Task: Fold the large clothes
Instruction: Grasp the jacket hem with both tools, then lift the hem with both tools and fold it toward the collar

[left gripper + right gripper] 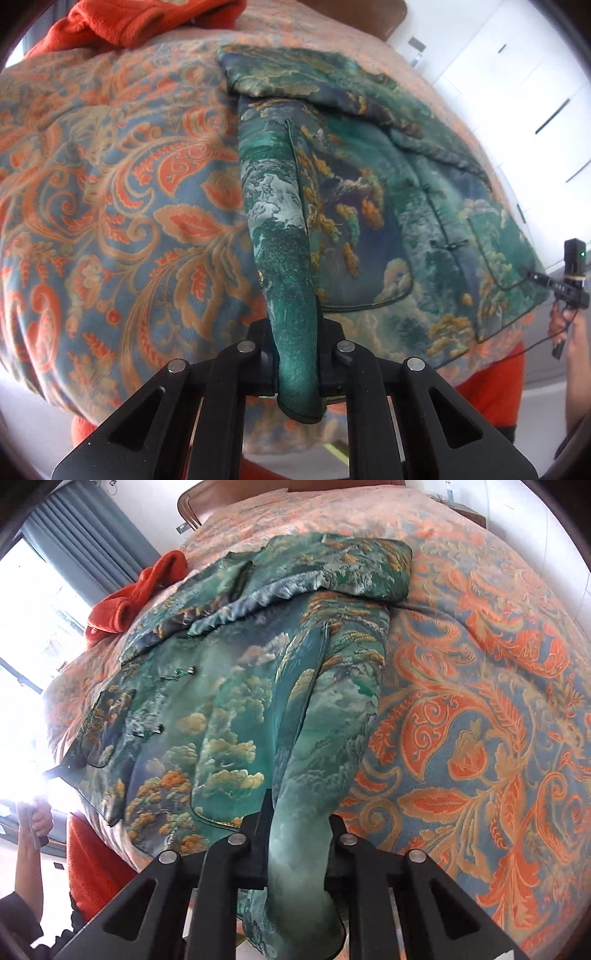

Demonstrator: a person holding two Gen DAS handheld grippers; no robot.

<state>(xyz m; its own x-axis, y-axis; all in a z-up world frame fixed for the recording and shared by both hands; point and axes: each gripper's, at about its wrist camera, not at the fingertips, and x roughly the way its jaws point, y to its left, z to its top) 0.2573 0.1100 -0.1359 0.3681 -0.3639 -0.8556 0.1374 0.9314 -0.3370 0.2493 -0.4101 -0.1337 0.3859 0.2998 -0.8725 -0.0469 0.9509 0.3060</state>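
A green brocade jacket with cloud and tree patterns lies front up on the bed, one sleeve folded across its top. My left gripper is shut on the jacket's lower left side edge, and a strip of cloth hangs down between its fingers. In the right wrist view the jacket spreads to the left. My right gripper is shut on the lower right side edge, where the cloth bunches thick between the pads. The right gripper also shows at the jacket's far corner in the left wrist view.
The bed cover is a blue and orange paisley. A red-orange garment lies bunched at the head of the bed. White cabinets stand on one side, a window with grey curtains on the other. A hand shows at the bed's edge.
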